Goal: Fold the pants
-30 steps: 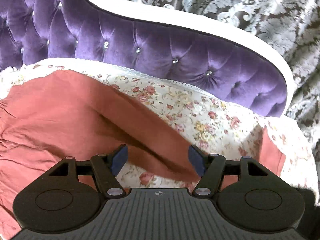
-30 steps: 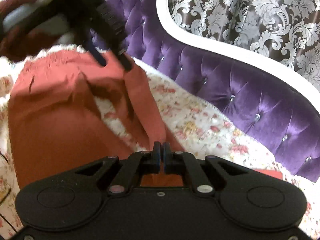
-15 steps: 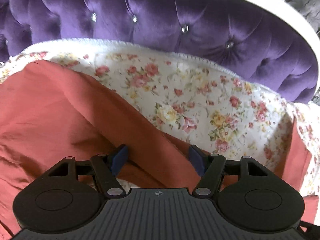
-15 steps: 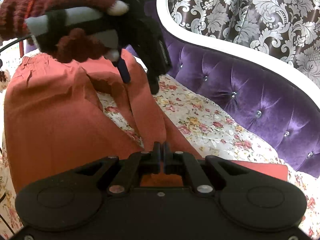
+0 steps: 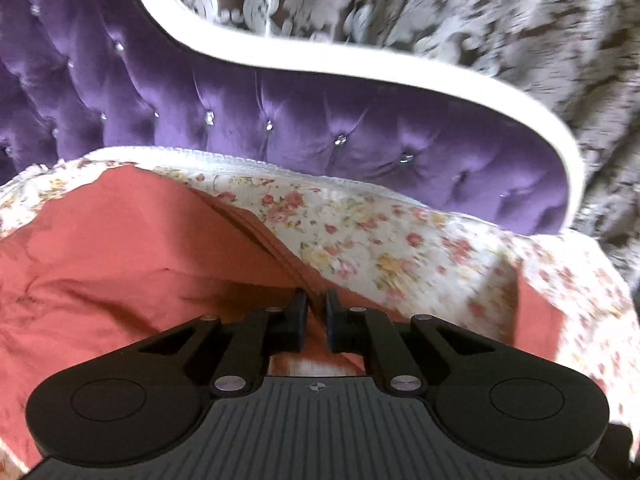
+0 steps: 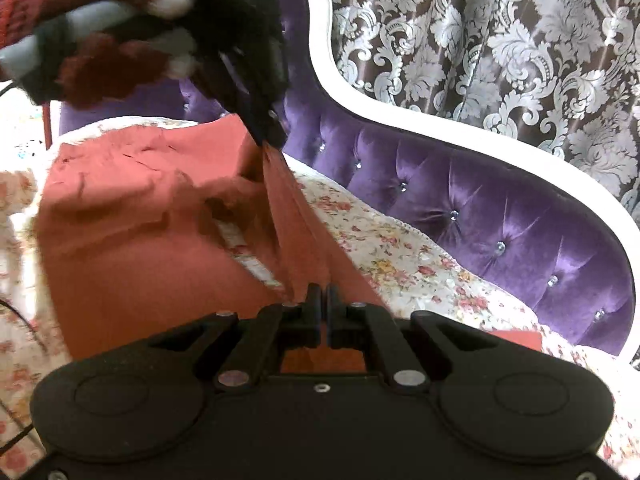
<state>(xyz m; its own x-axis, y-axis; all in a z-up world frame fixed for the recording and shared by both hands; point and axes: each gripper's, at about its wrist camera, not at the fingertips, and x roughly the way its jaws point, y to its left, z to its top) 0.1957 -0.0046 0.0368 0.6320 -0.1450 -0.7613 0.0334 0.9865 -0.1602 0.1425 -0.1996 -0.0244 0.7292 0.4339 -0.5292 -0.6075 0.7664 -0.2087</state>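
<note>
Writing: I can read no words; there is only a small round cross mark on my left gripper (image 5: 316,316) body.
Pants (image 6: 132,248): rust-red, matte woven cloth with soft wrinkles, spread on the floral bedspread (image 6: 404,256); one edge is lifted into a tight ridge.
Left gripper: its fingers are pressed together on this pants edge, at 12 o'clock from my right gripper (image 6: 323,312).
Right gripper: fingers clamped on the near end of the same ridge.
Left hand (image 6: 100,48): in a dark red knitted glove.
Headboard (image 6: 480,200): purple tufted velvet with crystal buttons and a curved white frame.
Curtain (image 6: 500,32): brown with silver damask pattern.
</note>
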